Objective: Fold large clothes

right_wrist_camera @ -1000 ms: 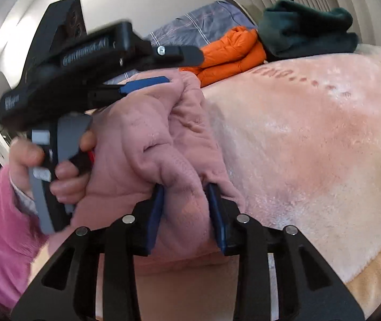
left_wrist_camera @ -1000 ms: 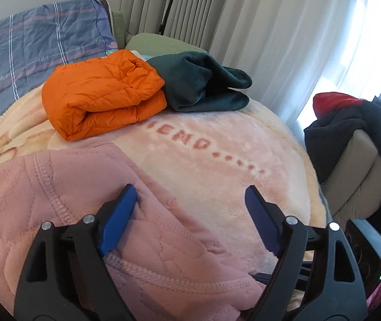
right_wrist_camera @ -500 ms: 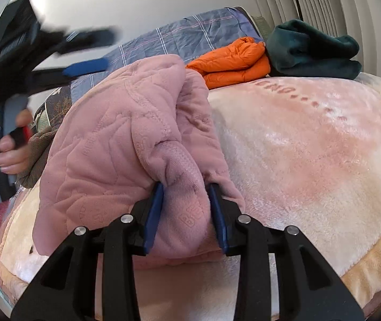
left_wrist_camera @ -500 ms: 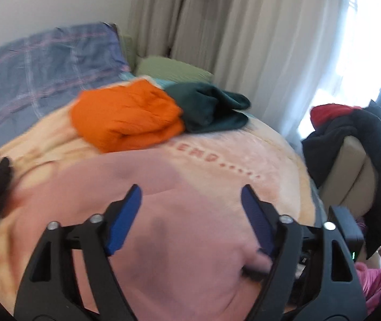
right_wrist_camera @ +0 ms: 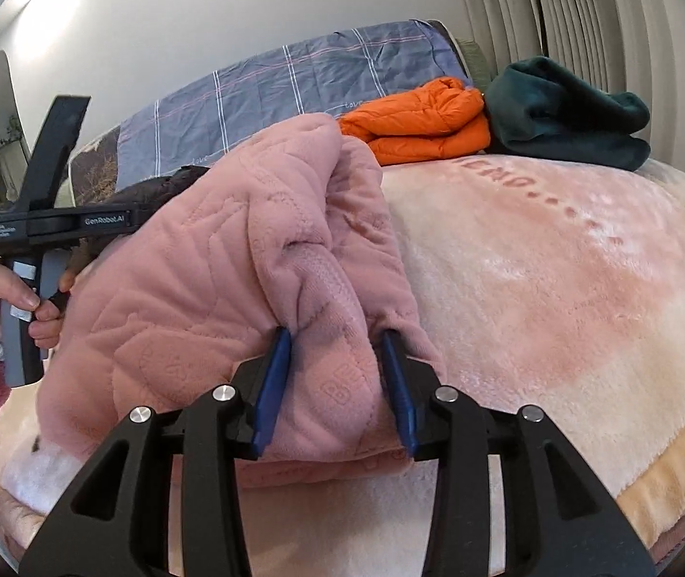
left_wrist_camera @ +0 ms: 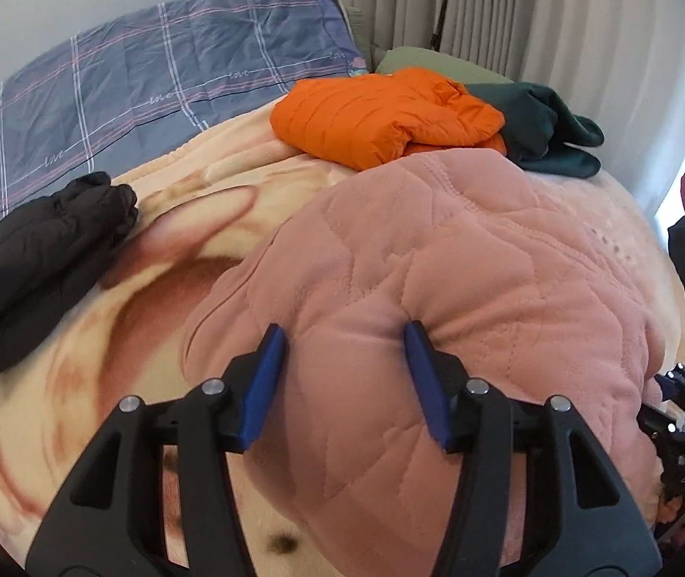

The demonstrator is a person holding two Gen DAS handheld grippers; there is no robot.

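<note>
Since the earlier frame, the left hand-held gripper (left_wrist_camera: pixel 344 336) has swung across the bed (left_wrist_camera: pixel 102 360) onto the pink quilted garment (left_wrist_camera: pixel 462 264), its jaws closing around a raised fold; pads appear to touch fabric, though firm pinch is unconfirmed. Garment lies bunched directly ahead, long axis running toward the right hand-held gripper (right_wrist_camera: pixel 337 341), which pinches a thick rolled edge, jaws slightly easing.
</note>
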